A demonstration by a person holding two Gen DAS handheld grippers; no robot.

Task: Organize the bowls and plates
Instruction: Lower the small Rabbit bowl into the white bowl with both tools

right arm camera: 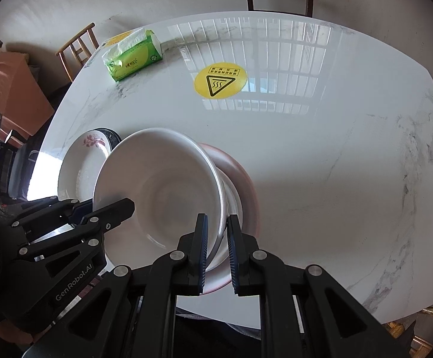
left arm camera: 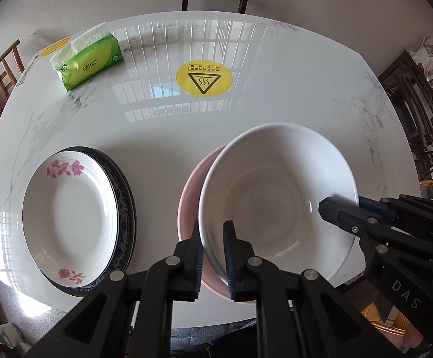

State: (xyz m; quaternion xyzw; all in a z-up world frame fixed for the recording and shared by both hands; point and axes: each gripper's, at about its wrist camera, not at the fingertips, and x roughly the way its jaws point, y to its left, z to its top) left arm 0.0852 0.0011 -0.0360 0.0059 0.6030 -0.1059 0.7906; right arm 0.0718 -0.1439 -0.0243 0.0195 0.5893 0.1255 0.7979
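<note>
Both hand-held grippers are pinching the white bowl [left arm camera: 276, 197]: I'm holding the left hand-held gripper [left arm camera: 213, 256] on its near-left rim and the right hand-held gripper [right arm camera: 217, 250] on the opposite rim, tilted over the pink bowl [left arm camera: 189, 191] on the desk [left arm camera: 276, 98]. I'm judging it best to level it, then lower evenly so it nests, beside the stacked plates [left arm camera: 70, 211].
</note>
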